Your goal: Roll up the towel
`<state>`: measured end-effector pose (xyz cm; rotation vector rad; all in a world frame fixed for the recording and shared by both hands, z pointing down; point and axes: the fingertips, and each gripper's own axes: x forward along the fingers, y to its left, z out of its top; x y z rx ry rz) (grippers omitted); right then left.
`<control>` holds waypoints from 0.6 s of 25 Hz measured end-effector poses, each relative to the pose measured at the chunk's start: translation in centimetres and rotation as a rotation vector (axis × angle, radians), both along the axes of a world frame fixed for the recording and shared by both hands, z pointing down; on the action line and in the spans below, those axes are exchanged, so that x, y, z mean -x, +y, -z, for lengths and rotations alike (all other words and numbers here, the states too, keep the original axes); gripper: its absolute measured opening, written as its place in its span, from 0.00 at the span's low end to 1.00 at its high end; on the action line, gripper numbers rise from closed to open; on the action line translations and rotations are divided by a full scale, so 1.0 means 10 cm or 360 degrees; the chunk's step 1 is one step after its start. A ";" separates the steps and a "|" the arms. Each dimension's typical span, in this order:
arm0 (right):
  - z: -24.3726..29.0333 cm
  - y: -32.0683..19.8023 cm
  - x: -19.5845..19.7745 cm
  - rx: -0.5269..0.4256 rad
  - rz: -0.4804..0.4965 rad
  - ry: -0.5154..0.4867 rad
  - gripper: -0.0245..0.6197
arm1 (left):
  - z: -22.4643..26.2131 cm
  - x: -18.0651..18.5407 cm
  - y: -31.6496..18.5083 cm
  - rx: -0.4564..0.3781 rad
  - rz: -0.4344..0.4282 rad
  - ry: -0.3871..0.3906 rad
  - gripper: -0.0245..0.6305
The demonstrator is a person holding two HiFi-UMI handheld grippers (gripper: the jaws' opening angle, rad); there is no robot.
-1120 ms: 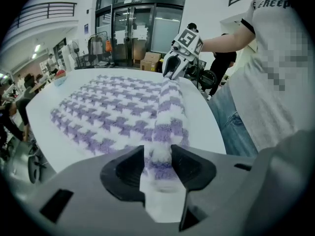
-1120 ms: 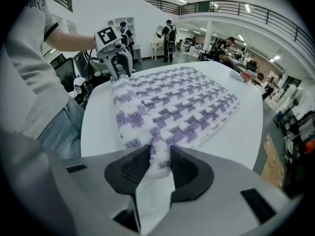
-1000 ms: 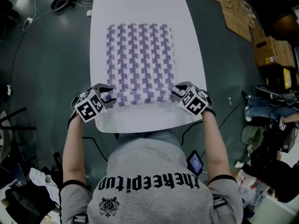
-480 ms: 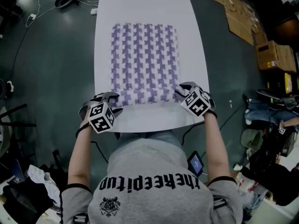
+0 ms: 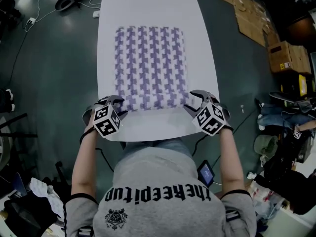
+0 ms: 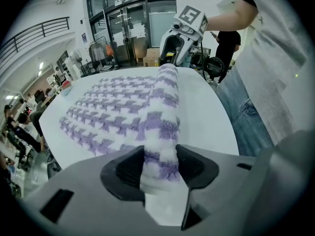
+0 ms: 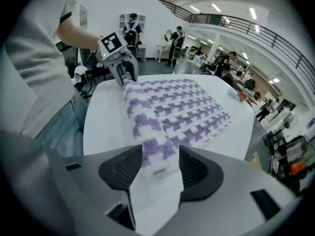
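The left tongs point(image 5: 116, 104) have just closed in a bit and the right tongs point(image 5: 194, 98) have just opened. Both stand spread, each around one end of the soft roll point(image 5: 153, 106) at the near edge of the fluffy purple-and-white towel point(image 5: 150, 63). The rest lies flat on a smooth white table point(image 5: 153, 127) with a round end, over a dark floor point(image 5: 49, 58) — brown boxes point(image 5: 285, 56) far right.

Grey lettered T-shirt point(image 5: 163, 181), blue jeans point(image 6: 246, 117)

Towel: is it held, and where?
Apparently not clamped. The towel, rolled at its near edge, has that roll's ends between the jaws: left gripper just closing, right gripper just opened.
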<state>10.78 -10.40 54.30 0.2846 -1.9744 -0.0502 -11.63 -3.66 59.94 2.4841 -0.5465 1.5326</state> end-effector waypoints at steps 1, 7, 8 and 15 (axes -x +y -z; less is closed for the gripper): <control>-0.08 0.05 0.00 0.0007 0.0060 0.0043 0.37 | -0.01 -0.02 -0.02 0.0003 -0.0003 -0.0003 0.34; -0.48 0.04 -0.15 -0.0096 0.0221 0.0319 0.37 | 0.00 -0.09 -0.06 0.0021 -0.0011 -0.0017 0.31; -0.47 0.04 -0.16 -0.0112 0.0219 0.0326 0.29 | 0.02 -0.09 -0.05 0.0023 -0.0012 -0.0017 0.30; -0.44 0.14 -0.18 -0.0090 0.0224 0.0305 0.18 | 0.05 -0.12 0.08 0.0084 -0.0069 -0.0008 0.23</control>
